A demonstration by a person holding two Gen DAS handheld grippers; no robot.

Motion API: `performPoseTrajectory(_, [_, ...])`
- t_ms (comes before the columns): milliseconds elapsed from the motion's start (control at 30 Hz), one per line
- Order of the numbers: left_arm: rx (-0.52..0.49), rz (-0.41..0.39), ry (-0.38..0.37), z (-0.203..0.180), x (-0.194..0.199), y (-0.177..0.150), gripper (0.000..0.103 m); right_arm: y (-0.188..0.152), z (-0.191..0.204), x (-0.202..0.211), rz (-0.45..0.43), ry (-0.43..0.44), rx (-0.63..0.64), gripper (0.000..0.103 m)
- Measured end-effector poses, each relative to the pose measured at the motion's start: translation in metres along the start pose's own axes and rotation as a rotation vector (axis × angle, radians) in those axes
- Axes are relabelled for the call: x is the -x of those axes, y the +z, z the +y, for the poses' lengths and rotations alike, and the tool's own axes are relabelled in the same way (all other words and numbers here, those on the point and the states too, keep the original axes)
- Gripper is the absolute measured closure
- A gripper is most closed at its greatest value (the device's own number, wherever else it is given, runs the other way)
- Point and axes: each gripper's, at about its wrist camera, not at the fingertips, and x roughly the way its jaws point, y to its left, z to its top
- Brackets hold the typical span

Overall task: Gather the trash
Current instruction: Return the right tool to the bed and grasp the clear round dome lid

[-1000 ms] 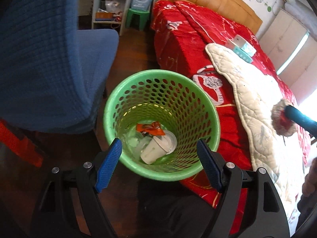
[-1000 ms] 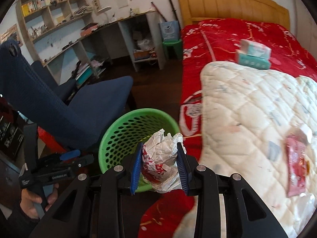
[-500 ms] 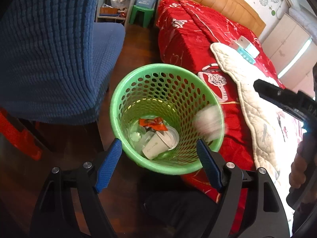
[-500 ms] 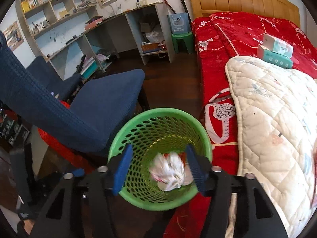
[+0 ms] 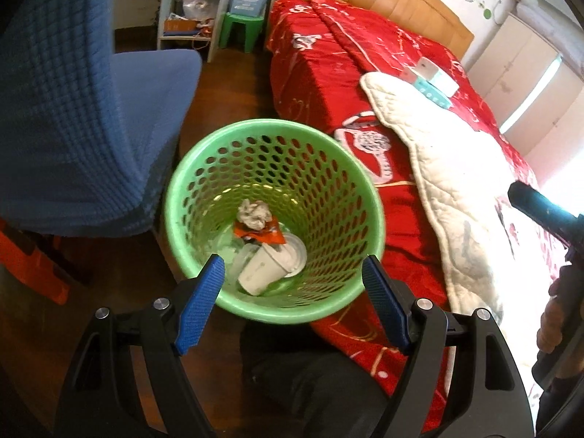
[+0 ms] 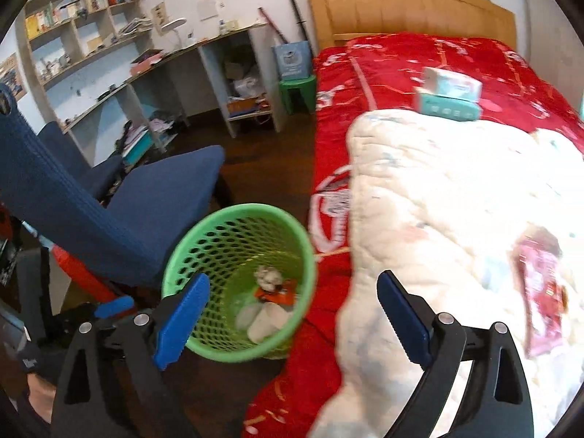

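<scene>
Daylit, window glare at right, fisheye edges, slight blur

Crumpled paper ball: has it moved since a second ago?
Yes. It left the right gripper, whose fingers have just opened, and now lies inside the green basket on the orange wrapper.

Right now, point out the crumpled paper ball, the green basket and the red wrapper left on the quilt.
crumpled paper ball [image 5: 254, 213], left wrist view, middle of the wad.
green basket [image 5: 270, 123], left wrist view, far rim.
red wrapper [image 6: 544, 294], right wrist view, middle of the packet.
</scene>
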Motion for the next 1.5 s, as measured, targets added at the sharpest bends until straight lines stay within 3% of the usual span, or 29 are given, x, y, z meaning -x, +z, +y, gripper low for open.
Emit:
performPoseTrajectory(400, [-0.088,0.01,-0.036,-0.052,-0.002,-0.001,0.022,-0.038,-0.087,0.062,-0.026,-0.187,-0.073,0.01])
performPoseTrajectory(733, [-0.156,0.036,-0.065,-0.093,-0.011,-0.002,0.02,-0.076,-0.174,0.101,-0.02,-0.329,-0.209,0.01])
performPoseTrajectory(1133, [-0.23,0.07,-0.093,-0.144,-0.026,-0.001,0.02,-0.103,-0.228,0.096,0.03,-0.356,-0.28,0.011])
performPoseTrajectory(1333, [-0.245,0.084,-0.112,-0.168,-0.032,0.003,0.02,-0.101,-0.232,0.084,0.058,-0.342,-0.266,0.026])
performPoseTrajectory(1400, [-0.251,0.087,-0.125,-0.179,-0.035,0.005,0.02,-0.102,-0.235,0.08,0.068,-0.334,-0.268,0.033])
performPoseTrajectory(1467, [-0.266,0.088,-0.139,-0.192,-0.037,0.008,0.02,-0.102,-0.237,0.077,0.083,-0.333,-0.268,0.047])
performPoseTrajectory(1500, [-0.276,0.088,-0.144,-0.199,-0.038,0.008,0.02,-0.103,-0.237,0.077,0.086,-0.335,-0.268,0.047])
